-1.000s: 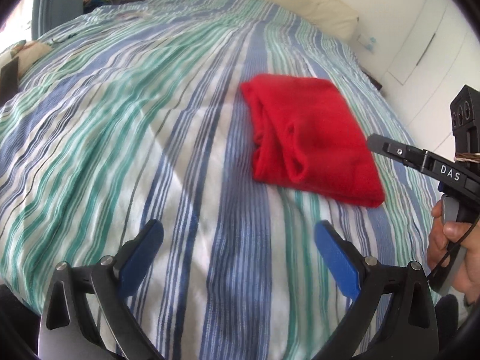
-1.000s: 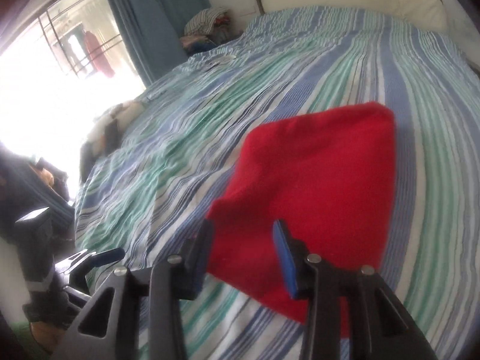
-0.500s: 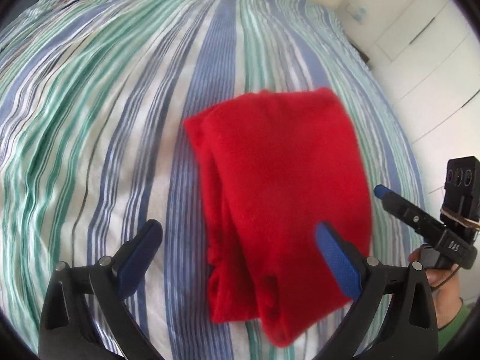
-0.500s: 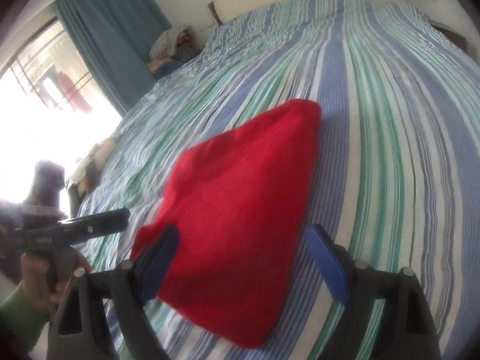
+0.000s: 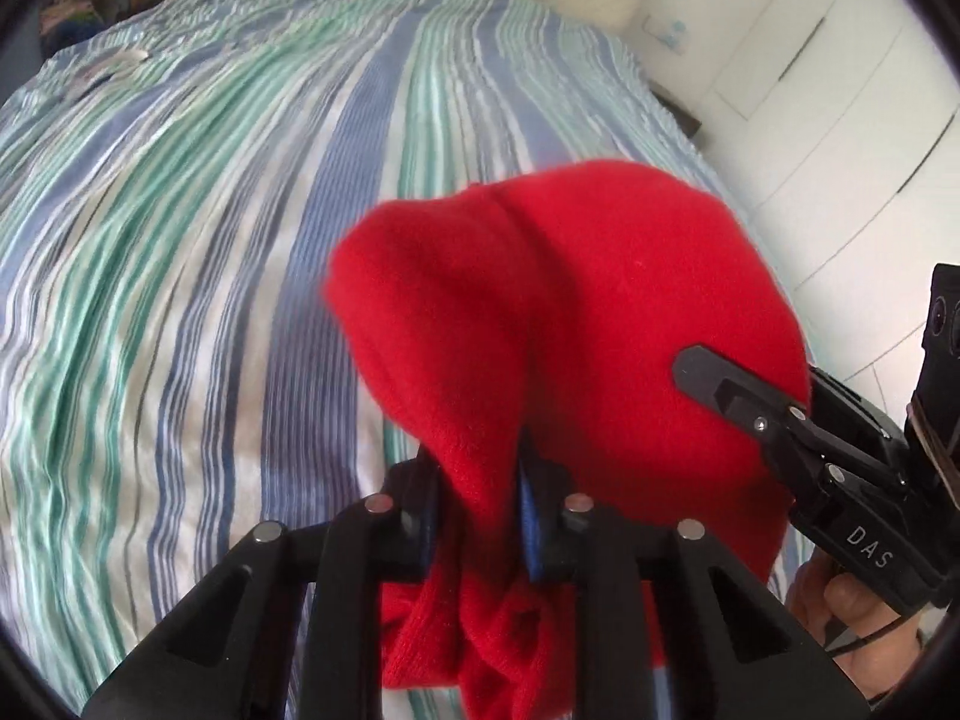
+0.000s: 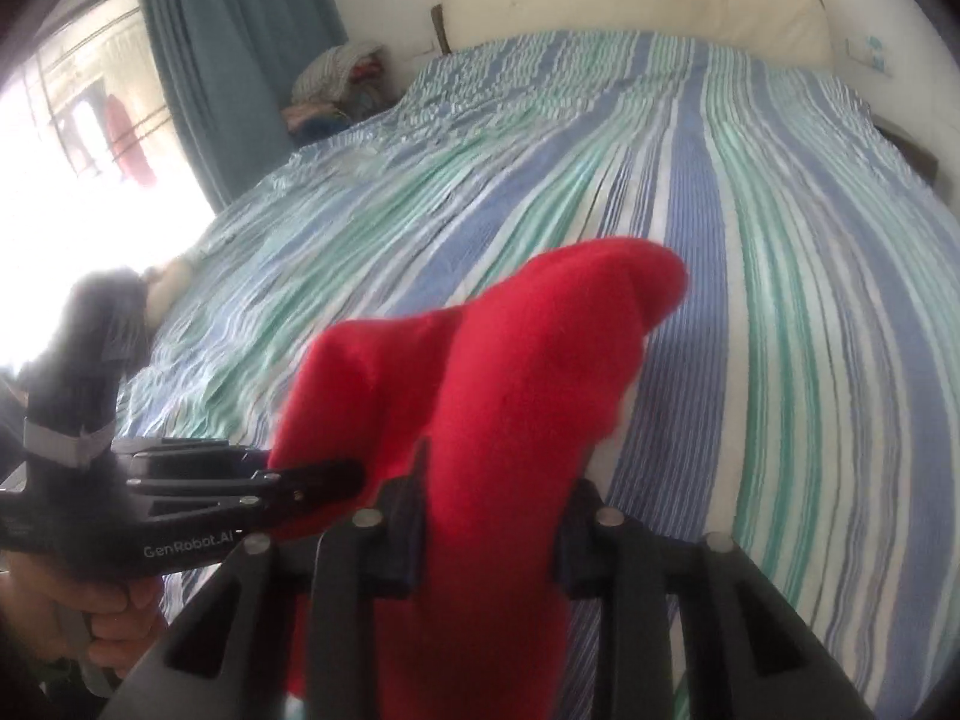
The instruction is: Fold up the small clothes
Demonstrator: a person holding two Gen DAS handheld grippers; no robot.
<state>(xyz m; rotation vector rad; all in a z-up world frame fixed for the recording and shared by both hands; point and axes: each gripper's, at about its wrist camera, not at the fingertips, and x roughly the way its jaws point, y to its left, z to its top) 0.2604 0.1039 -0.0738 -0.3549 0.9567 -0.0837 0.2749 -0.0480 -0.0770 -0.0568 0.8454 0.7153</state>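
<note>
- While both grippers pinch it, the red garment (image 5: 576, 312) sits bunched and partly lifted off the striped bed (image 5: 180, 240), near the bed's near edge; its far part looks to rest on the sheet, though blur makes that uncertain.
- Left gripper (image 5: 480, 516): jaws have just been closing and are now clenched on a gathered fold at the garment's near left corner — red cloth fills the gap and spills below the pads.
- Right gripper (image 6: 486, 534): jaws have just been closing too, now clamped on a thicker wad of the same garment, which bulges above and hangs beneath them.
- Material, judged: soft fleece or knit, light, limp, no stiffness of its own — it slumps and humps wherever unsupported. Not fragile. Fuzzy surface, so unlikely to slip from the pads.
- Handling, judged: several layers are caught at once; a bunched grip will drag hidden layers and spoil a crease.
- Where to hold, judged: at an edge or corner, one point per gripper, set well apart, so the cloth hangs flat between them.
- Risk, judged: pulling unevenly twists the piece rather than spreading it.
</note>
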